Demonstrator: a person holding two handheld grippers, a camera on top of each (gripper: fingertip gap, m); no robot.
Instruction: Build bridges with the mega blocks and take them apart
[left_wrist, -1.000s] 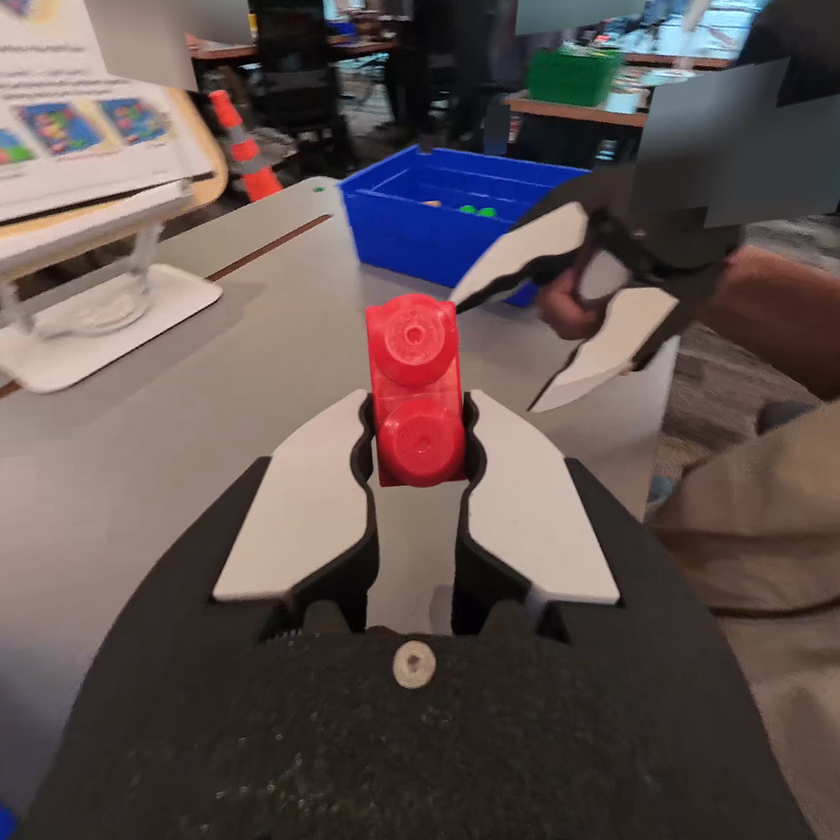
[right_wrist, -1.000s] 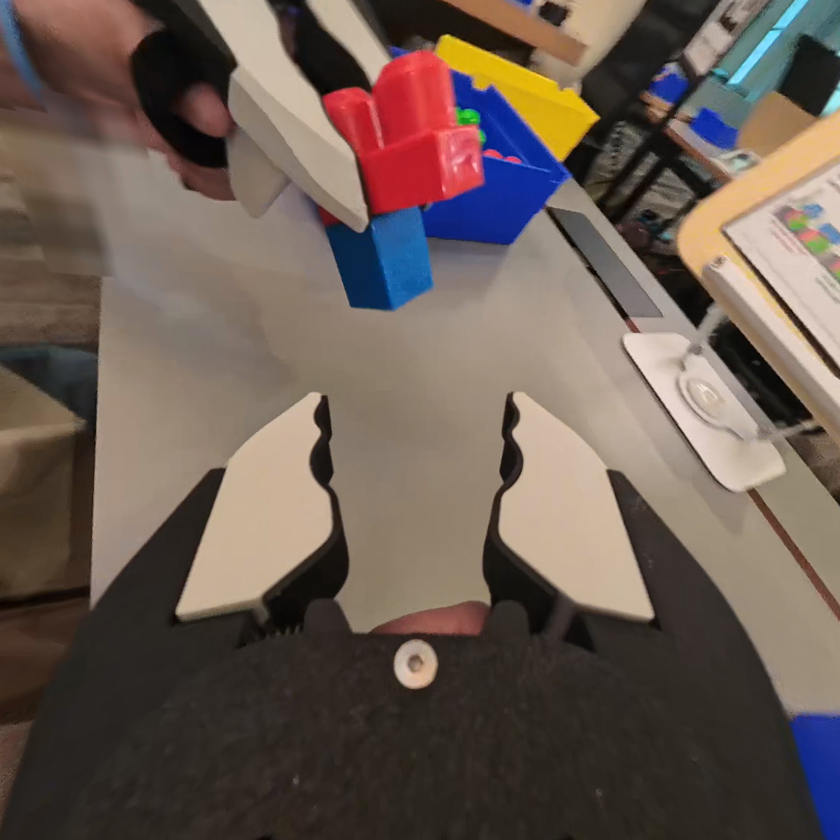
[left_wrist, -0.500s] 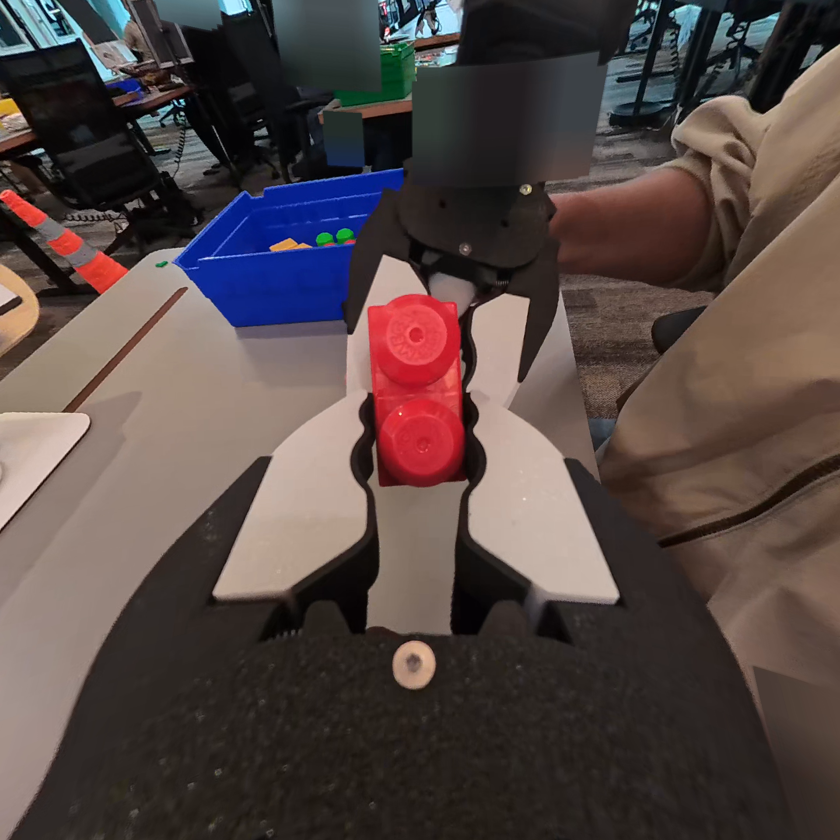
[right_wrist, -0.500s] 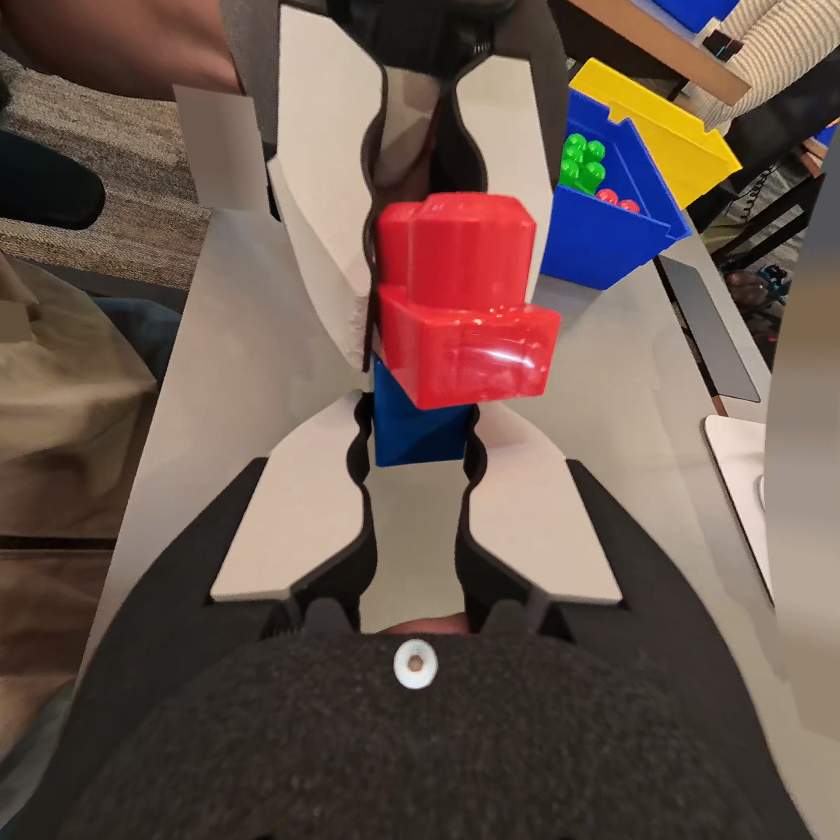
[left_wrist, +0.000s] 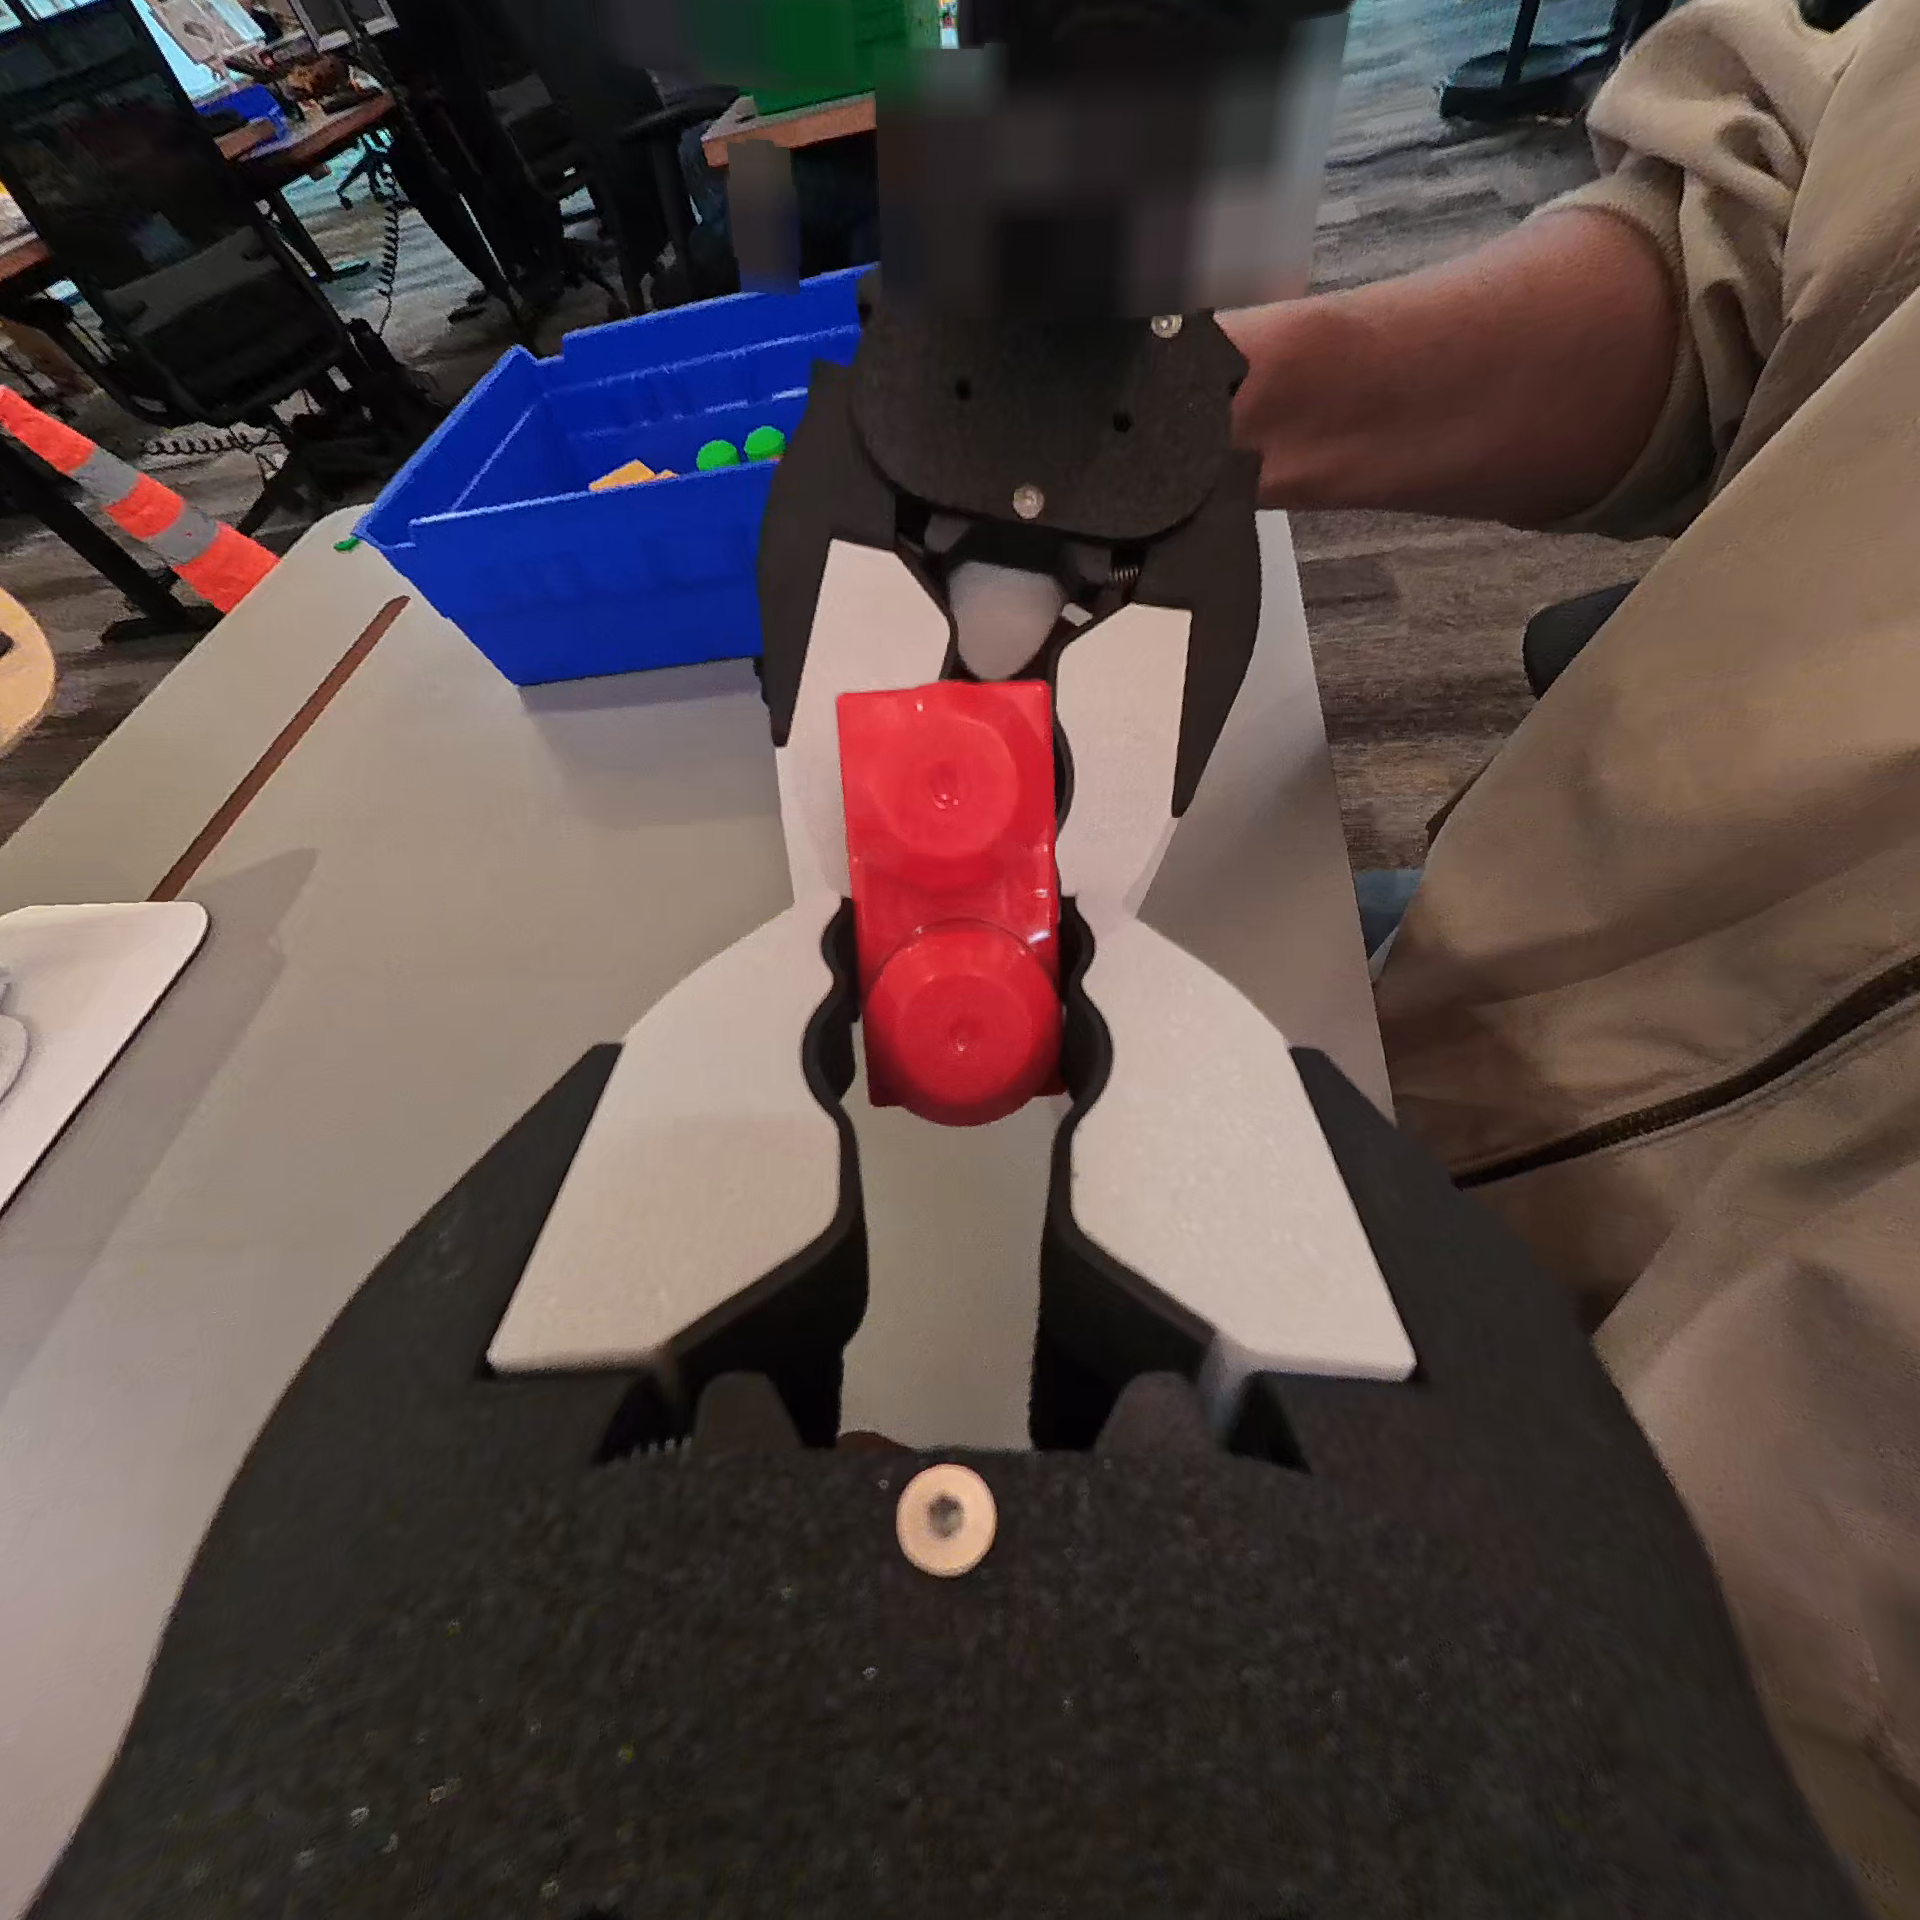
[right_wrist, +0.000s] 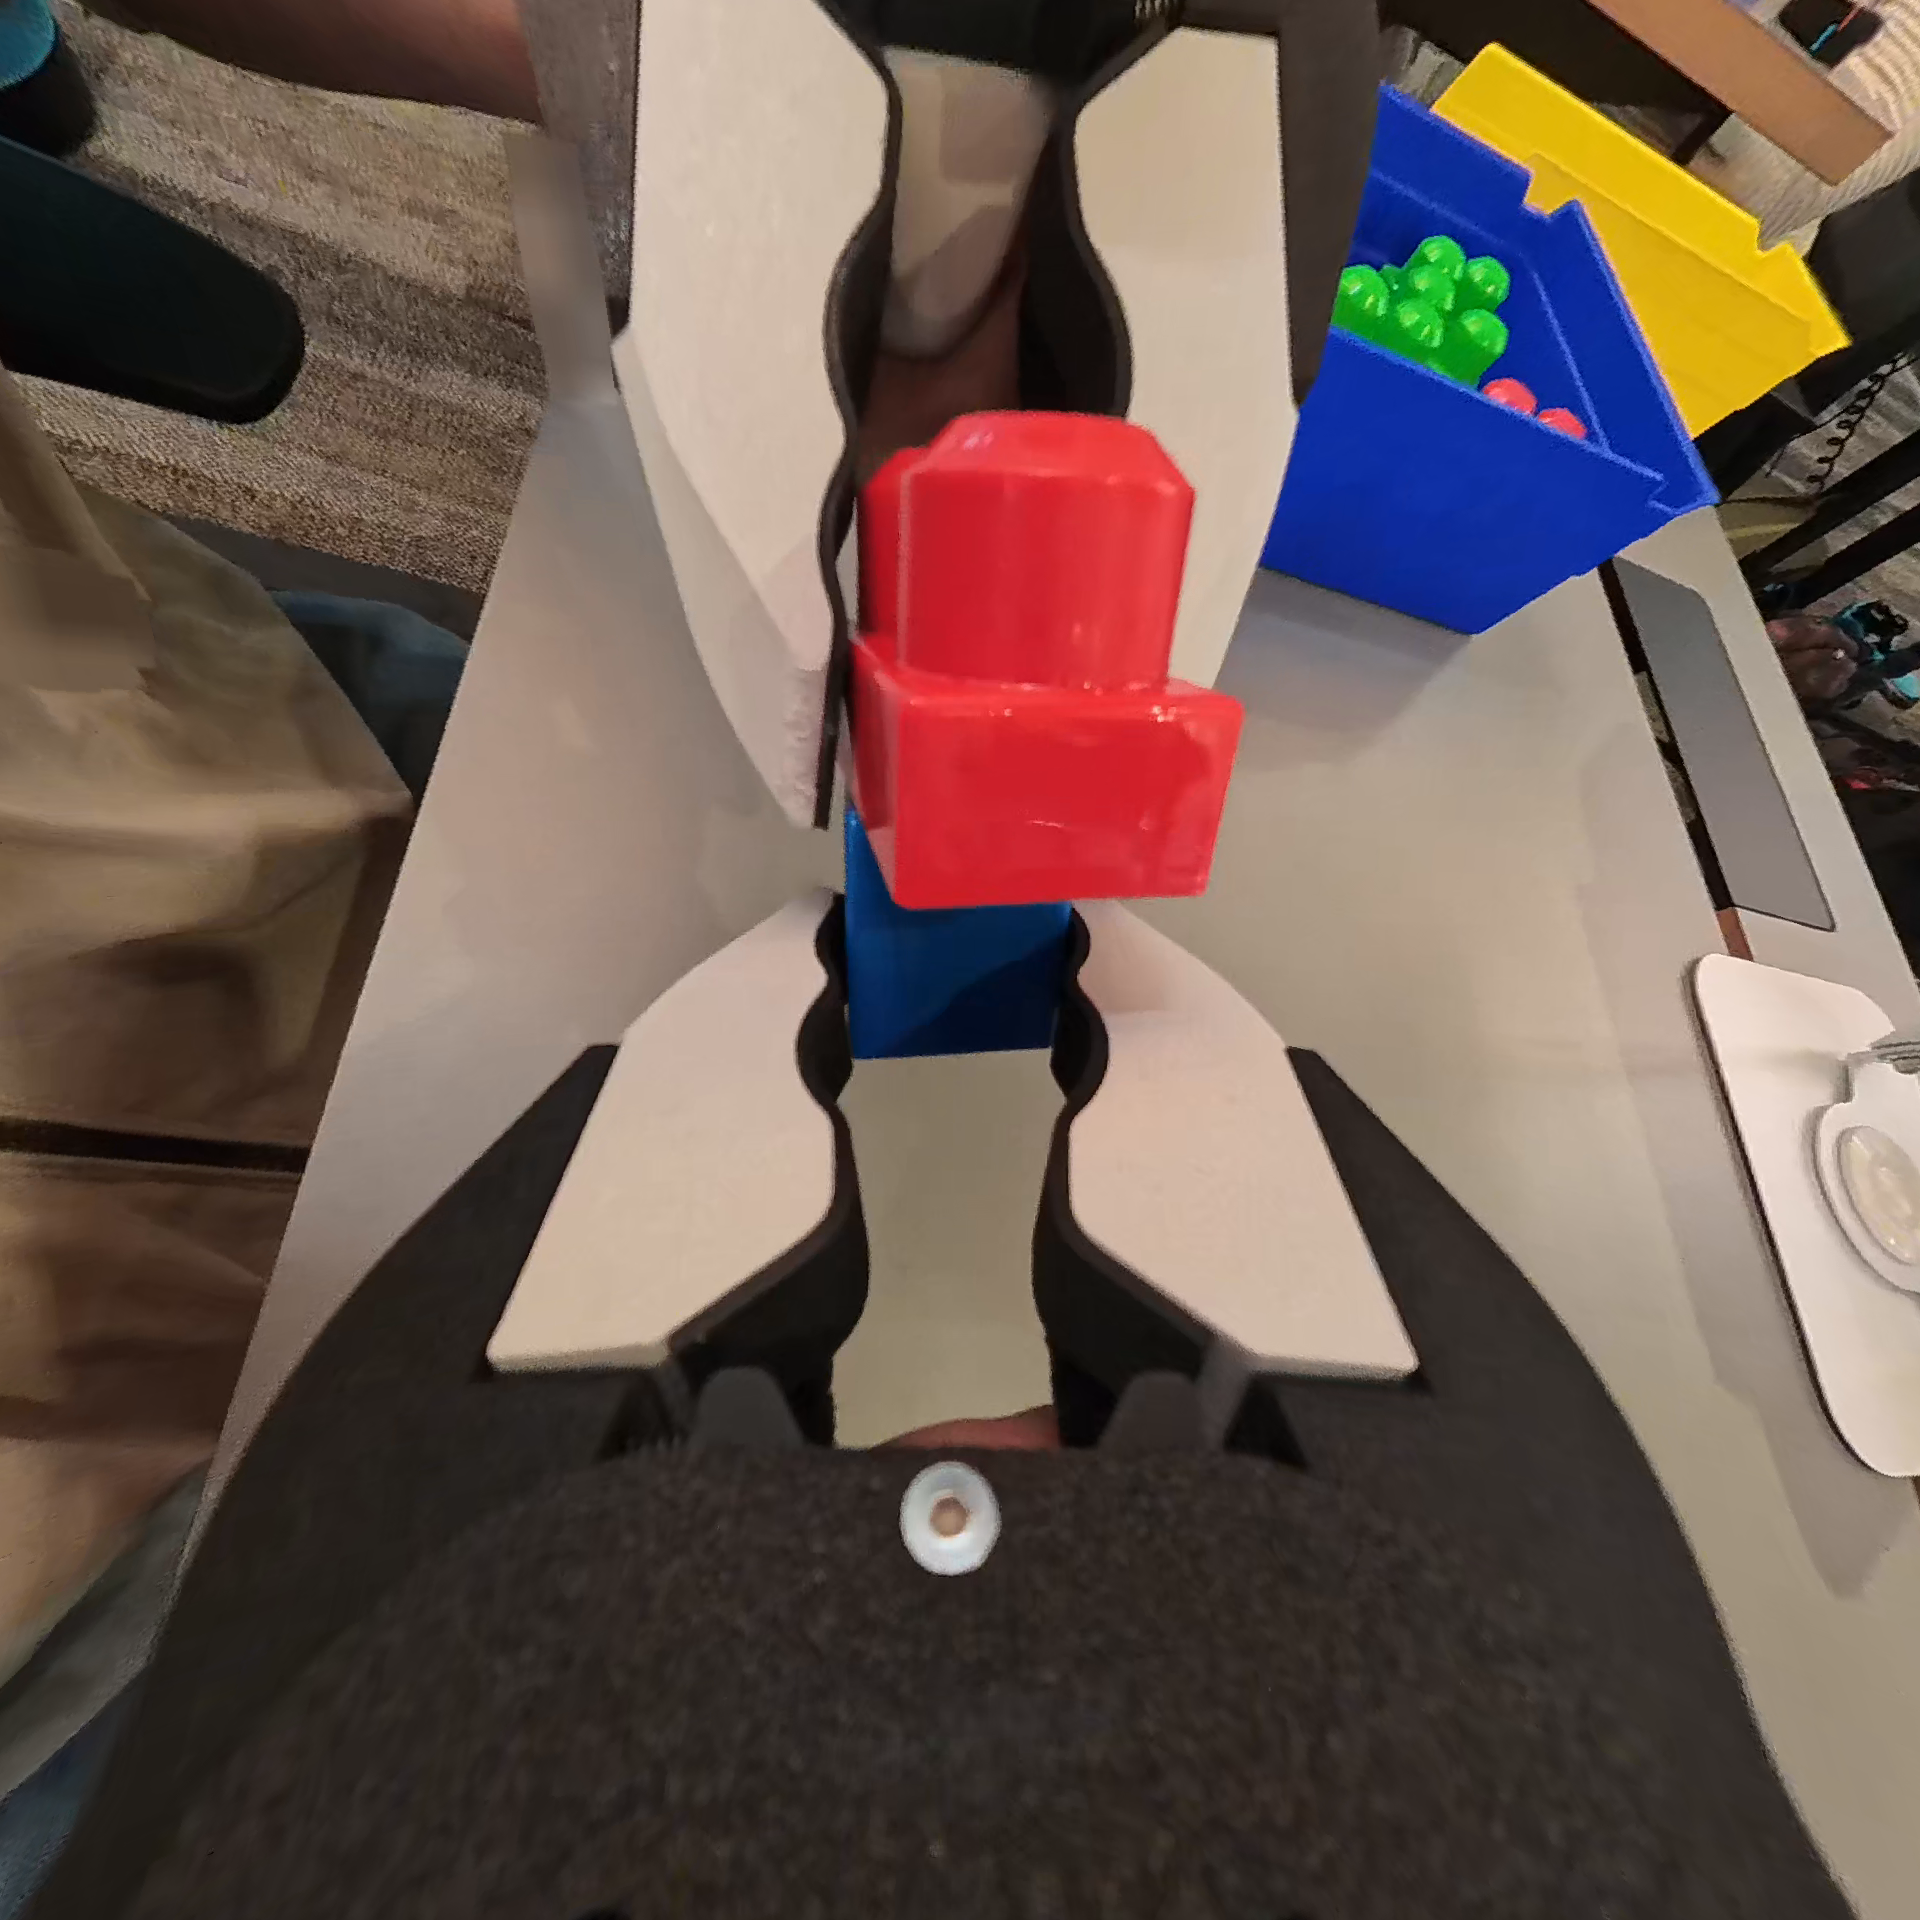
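A red two-stud mega block (left_wrist: 951, 914) sits between the jaws of my left gripper (left_wrist: 951, 977), which is shut on it above the grey table (left_wrist: 468, 883). In the right wrist view the red block (right_wrist: 1039, 727) has a blue block (right_wrist: 956, 982) joined beneath it. My right gripper (right_wrist: 951, 977) is shut on that blue block. The two grippers face each other head-on. The right gripper's white fingers (left_wrist: 1127, 748) reach under the red block's far end. The left gripper's fingers (right_wrist: 727, 416) show beyond the red block. The blue block is hidden in the left wrist view.
A blue bin (left_wrist: 582, 561) with green and yellow blocks stands at the table's far end, also in the right wrist view (right_wrist: 1455, 499), next to a yellow bin (right_wrist: 1662, 229). A white stand base (right_wrist: 1818, 1143) lies at one side. A person's beige jacket (left_wrist: 1662, 831) borders the table edge. The tips of both grippers are at nearly the same place.
One second ago my right gripper was open and apart from the blocks. It swung round to face the left gripper and shut on the blue block. The left gripper kept the red block.
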